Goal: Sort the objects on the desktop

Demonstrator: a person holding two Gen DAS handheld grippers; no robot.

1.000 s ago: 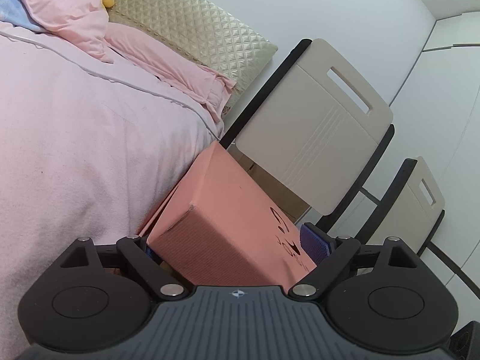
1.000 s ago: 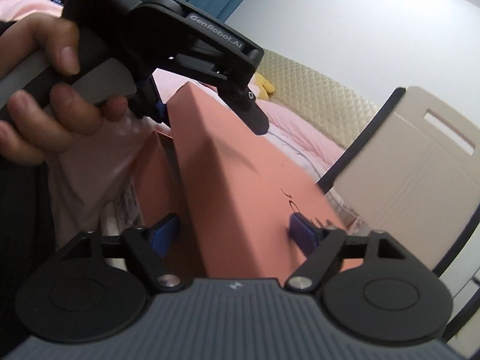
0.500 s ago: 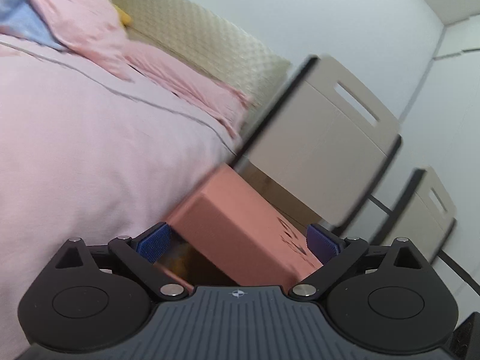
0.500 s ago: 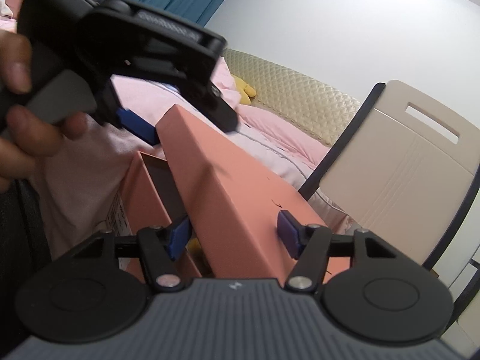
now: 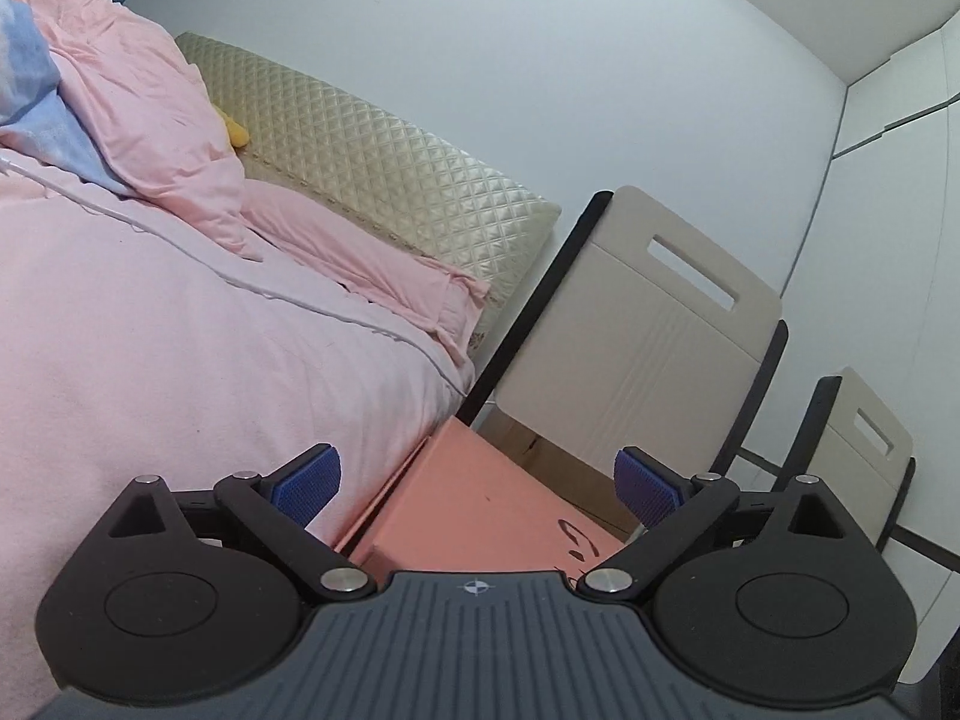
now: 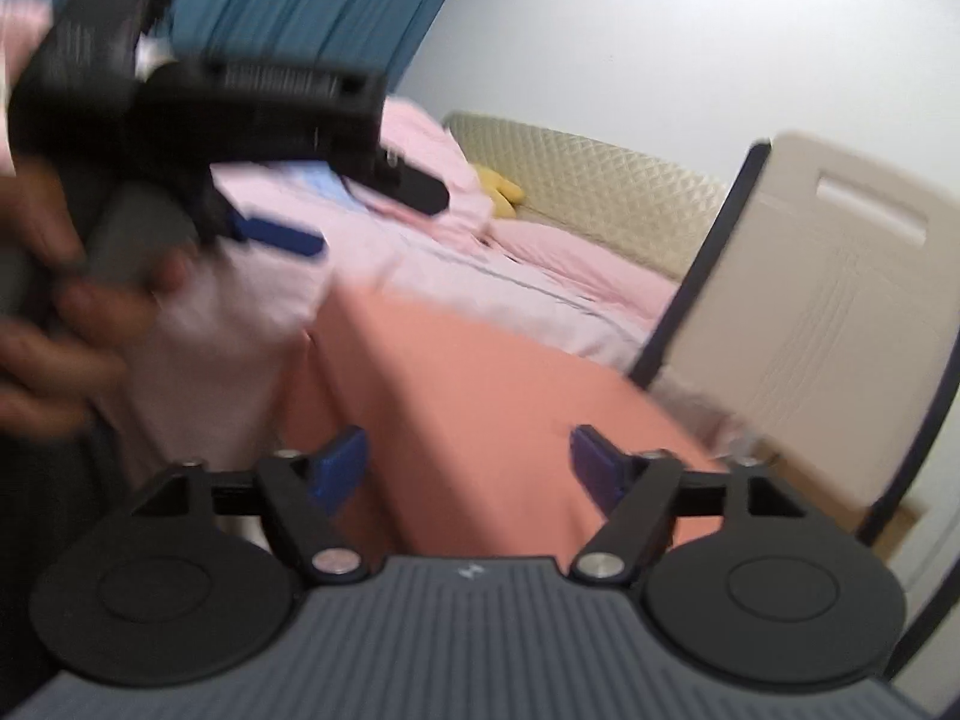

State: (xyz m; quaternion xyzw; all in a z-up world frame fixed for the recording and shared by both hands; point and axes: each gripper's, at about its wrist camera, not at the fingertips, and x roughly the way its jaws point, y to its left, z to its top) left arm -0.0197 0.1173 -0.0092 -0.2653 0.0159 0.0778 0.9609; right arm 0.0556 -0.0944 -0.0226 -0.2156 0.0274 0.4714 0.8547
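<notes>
Salmon-pink cardboard fills the low middle of both your views: the salmon-pink rectangular cardboard box [image 5: 480,516] sits below and ahead of your grippers, beside the bed with the pale pink sheet [image 5: 180,348]. A pink pillow [image 5: 372,258] lies against the quilted cream headboard [image 5: 384,162], with a rumpled pink duvet [image 5: 138,114] piled to the left of it and a small yellow soft thing [image 5: 235,131] tucked at the headboard's edge. Past the box stand two beige chair backs with black frames, a near chair [image 5: 654,336] and a far chair [image 5: 864,444], and brown cardboard [image 5: 528,444] shows between the box and the near chair.

Your left gripper [image 5: 477,477] has its blue pads [image 5: 303,477] spread wide, one to each side of the box top and clear of it, gripping nothing. From the right wrist, your left hand [image 6: 66,312] shows wrapped round that gripper's handle, up at the left.

Your right gripper [image 6: 468,465] is also parted, its blue pads [image 6: 339,465] flanking the box's upper face [image 6: 480,396]. Whether they touch the cardboard, you cannot tell through the blur.

That right view is smeared throughout. Dark markings on the box lid [image 5: 576,540] are cut off by the left gripper's body, and the box's lower part is hidden in both views. Teal curtains [image 6: 288,0] hang behind.
</notes>
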